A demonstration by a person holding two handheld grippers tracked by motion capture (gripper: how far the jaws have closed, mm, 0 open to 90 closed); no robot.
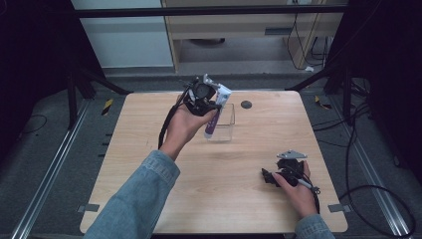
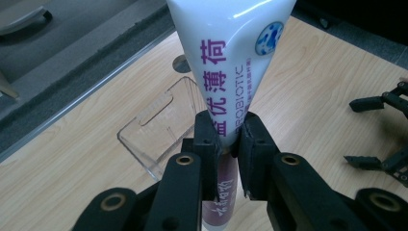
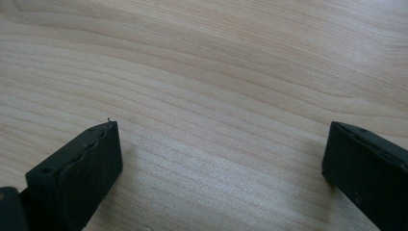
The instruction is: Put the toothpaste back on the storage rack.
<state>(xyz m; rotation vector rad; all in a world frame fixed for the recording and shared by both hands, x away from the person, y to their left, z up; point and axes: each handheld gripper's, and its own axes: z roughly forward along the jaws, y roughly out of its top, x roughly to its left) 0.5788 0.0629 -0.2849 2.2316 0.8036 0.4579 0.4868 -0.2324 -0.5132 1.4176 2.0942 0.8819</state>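
A white toothpaste tube (image 1: 217, 110) with purple lettering hangs tilted above a clear plastic box (image 1: 225, 124) at the table's far middle. My left gripper (image 1: 206, 102) is shut on the tube; in the left gripper view its pads (image 2: 209, 139) pinch the tube (image 2: 231, 57) near its narrow lower part, with the clear box (image 2: 159, 125) beyond and to the left. Down at the near right of the table, my right gripper (image 1: 271, 175) rests low on the wood, held by a hand. Its jaws stand wide apart in the right gripper view (image 3: 219, 159), with bare wood between them.
The wooden table (image 1: 149, 139) has a round dark hole (image 1: 246, 104) near its far edge, right of the box. Black stands and cables lie on the floor around the table. The right gripper also shows at the right edge of the left gripper view (image 2: 385, 130).
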